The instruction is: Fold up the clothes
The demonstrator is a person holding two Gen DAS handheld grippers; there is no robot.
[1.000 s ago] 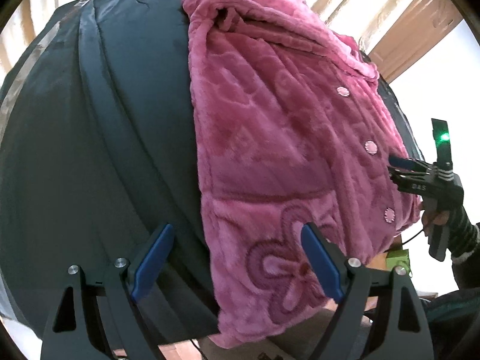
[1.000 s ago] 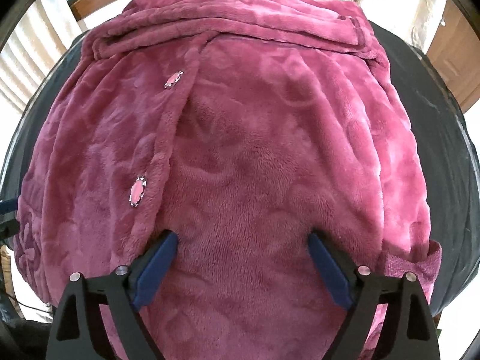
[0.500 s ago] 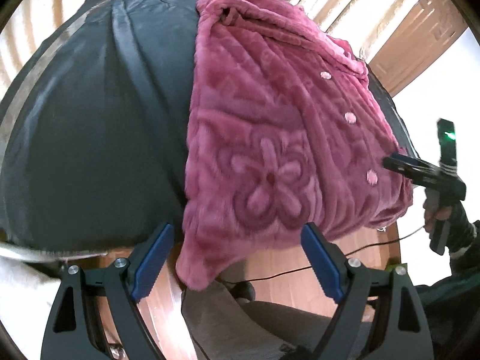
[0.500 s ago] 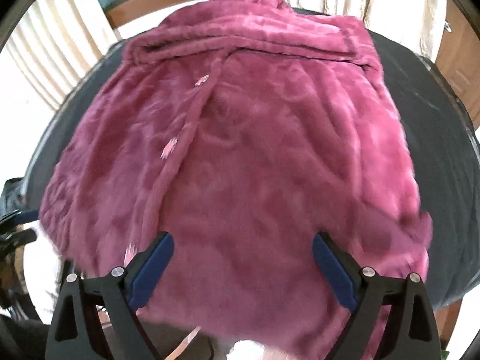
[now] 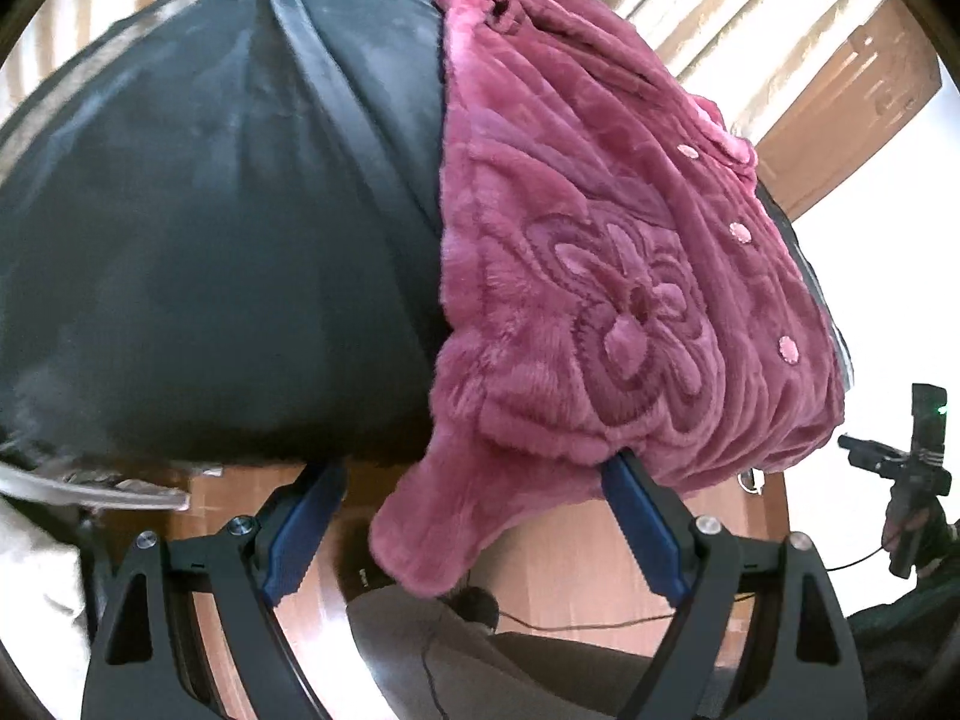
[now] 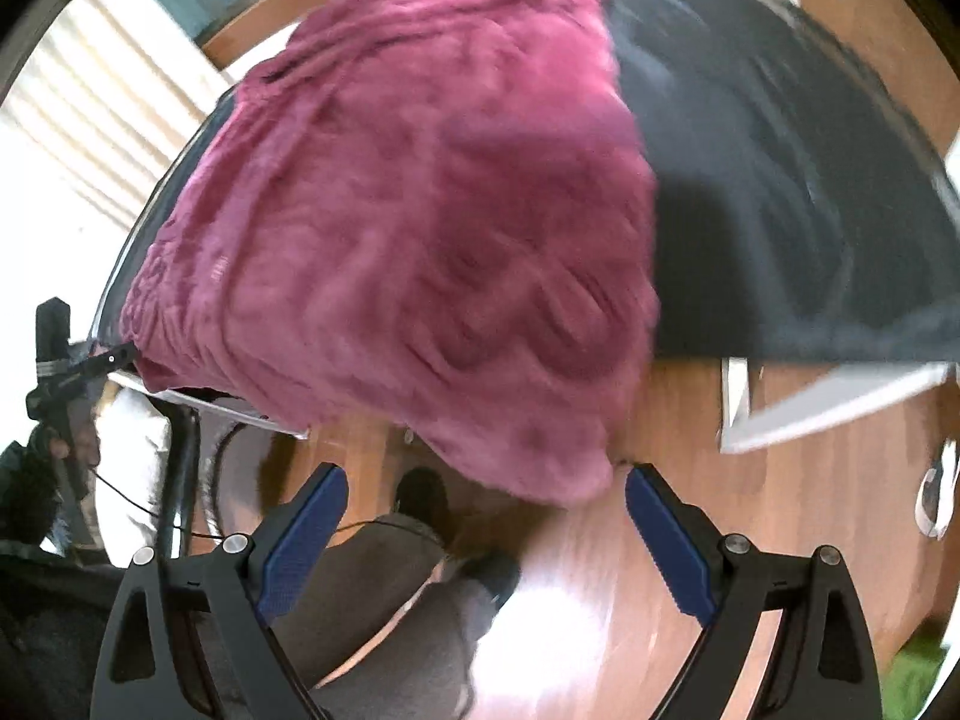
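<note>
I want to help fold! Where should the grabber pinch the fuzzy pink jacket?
Pinch the pink jacket at the floppy corner hanging off the table edge, coming from below and in front. It dangles free, so the open left gripper can probably close around it.

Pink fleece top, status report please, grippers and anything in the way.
Left gripper and right gripper: jaws open, empty, short of the hem. Pink fleece top lies on the dark table cover, one corner hanging off the edge. Nothing in the way.

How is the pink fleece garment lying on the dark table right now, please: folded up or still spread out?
Mostly spread, not neatly folded: the pink fleece garment lies along the dark table, buttons and flower pattern facing up, its near end hanging over the edge.
</note>
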